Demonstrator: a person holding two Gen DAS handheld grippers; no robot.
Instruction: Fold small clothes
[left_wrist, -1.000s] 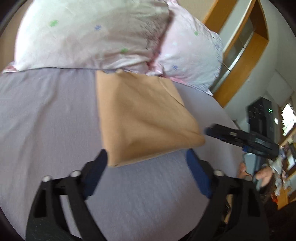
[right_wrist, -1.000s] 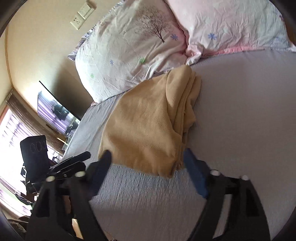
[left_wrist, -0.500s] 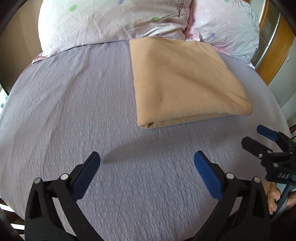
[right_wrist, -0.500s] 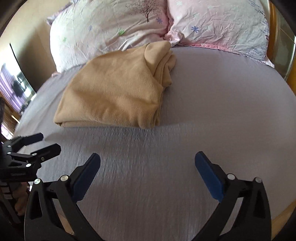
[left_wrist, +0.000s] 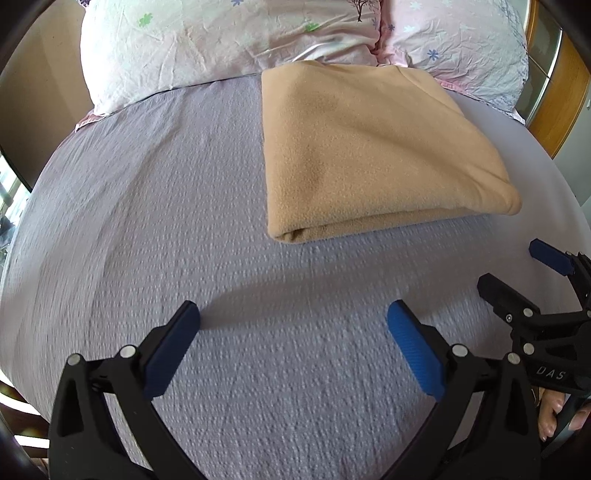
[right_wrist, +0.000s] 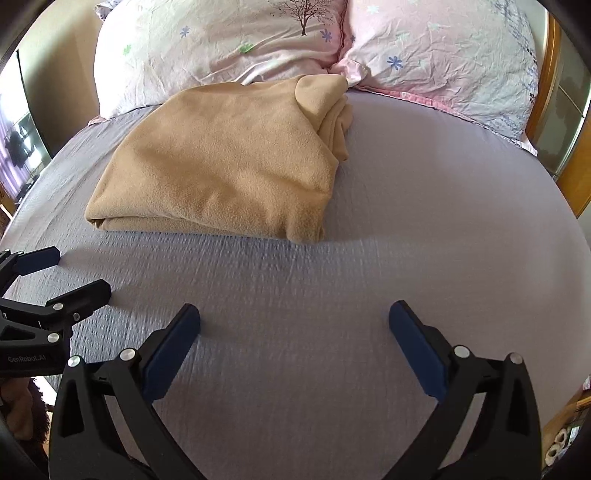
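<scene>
One tan fleece garment (left_wrist: 369, 147) lies folded on the bed (left_wrist: 147, 221), a flat, roughly square bundle pushed up toward the head end. Its far edge touches the two pillows (left_wrist: 229, 40). In the right wrist view the same garment (right_wrist: 229, 162) shows a smooth folded edge along its near side and a bunch of looser layers stacked at its far right corner, just under the seam where the pillows (right_wrist: 436, 55) meet. The pillows sit side by side, both in crumpled pale pink cases printed with small flowers, and one carries a little tree motif. The bed (right_wrist: 406, 221) is covered by a single lilac textured sheet.

There are two sets of tongs. The left tongs (left_wrist: 293, 325) hang above the bare sheet with the jaws spread wide and nothing between the blue pads (left_wrist: 415, 350); the garment lies ahead of them and well apart. The right tongs (right_wrist: 294, 325) are likewise spread wide and grip nothing, over bare sheet nearer than the garment's front edge. Each set appears at the edge of the other's view: the right tongs (left_wrist: 517, 280) at the right side, the left tongs (right_wrist: 66, 275) at the left side, jaws parted in both cases.
</scene>
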